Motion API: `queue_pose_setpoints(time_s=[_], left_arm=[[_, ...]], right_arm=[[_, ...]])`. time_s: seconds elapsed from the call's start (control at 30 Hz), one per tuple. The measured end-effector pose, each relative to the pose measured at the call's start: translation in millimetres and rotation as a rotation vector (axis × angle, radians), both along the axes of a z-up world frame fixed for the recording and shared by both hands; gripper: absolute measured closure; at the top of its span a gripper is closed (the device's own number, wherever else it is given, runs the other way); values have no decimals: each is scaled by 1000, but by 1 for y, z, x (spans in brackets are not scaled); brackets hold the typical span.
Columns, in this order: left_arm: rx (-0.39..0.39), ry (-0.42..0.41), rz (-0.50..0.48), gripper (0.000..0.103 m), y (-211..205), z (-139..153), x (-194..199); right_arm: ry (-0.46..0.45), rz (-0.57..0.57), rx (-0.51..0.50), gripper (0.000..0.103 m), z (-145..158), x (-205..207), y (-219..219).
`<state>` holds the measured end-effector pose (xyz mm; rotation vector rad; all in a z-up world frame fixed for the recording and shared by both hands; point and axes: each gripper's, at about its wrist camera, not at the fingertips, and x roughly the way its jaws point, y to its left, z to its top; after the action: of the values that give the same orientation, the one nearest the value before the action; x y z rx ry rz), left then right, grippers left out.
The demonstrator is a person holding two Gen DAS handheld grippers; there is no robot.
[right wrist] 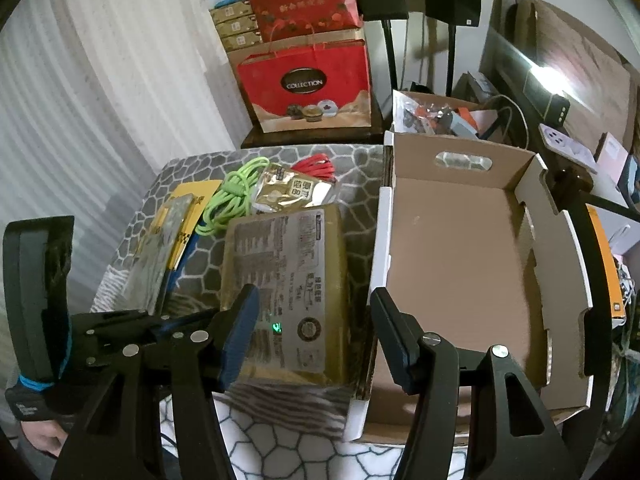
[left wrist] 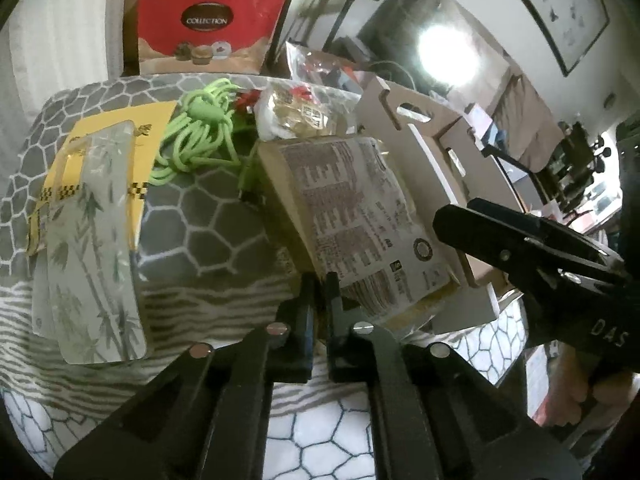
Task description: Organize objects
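A flat gold-brown package (left wrist: pixel 352 216) with a printed label lies tilted beside the open cardboard box (left wrist: pixel 424 140). My left gripper (left wrist: pixel 320 280) is shut on the package's near corner. The package shows in the right wrist view (right wrist: pixel 288 280), left of the empty box (right wrist: pixel 460 248). My right gripper (right wrist: pixel 316 304) is open above the package's near edge and the box wall, holding nothing. A green cable bundle (right wrist: pixel 232 196), a gold snack packet (right wrist: pixel 288 192), a red cable (right wrist: pixel 316 168) and a bamboo-print card (left wrist: pixel 92 240) on a yellow sheet lie on the grey patterned cloth (left wrist: pixel 208 216).
A red gift bag (right wrist: pixel 308 88) stands on a dark stand behind the table, with stacked boxes on top. Cluttered items and a monitor (right wrist: pixel 560 60) sit behind and right of the box. The right gripper shows in the left wrist view (left wrist: pixel 520 240).
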<state>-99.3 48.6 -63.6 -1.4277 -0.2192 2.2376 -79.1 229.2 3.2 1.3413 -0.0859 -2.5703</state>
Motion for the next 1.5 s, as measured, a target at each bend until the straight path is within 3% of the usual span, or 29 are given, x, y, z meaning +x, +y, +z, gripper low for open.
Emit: queue_pose_setpoints(time_s=[0.27,0.63,0.87,1.03,1.13,1.2,1.27,1.33,1.5], left_arm=[[73,21,67,102,-39,17,5],[91,76,145,102,-83,43,12],[61,102,88,102,-59,58,14],[68,91,21,101,-27,61,14],[117,66,-23,100,-6,59,12],[152,47,-28,88,1,59,12],[194,66,-20,52,-2,67,17],[226,105,-13,39,-11,77,22],[201,113,68,37,-42,79,23]], right_arm=[[2,29,-1,44,1,4,-10],[-29,131,-11,47,-14,17,-49],[3,214,-38,47,-2,38,-66],[2,194,-22,47,2,47,-55],[6,153,8,47,3,51,-39],[-2,128,0,47,3,54,-26],[-4,97,-16,47,5,57,-11],[8,73,-22,47,12,60,0],[39,67,-36,48,29,58,5]])
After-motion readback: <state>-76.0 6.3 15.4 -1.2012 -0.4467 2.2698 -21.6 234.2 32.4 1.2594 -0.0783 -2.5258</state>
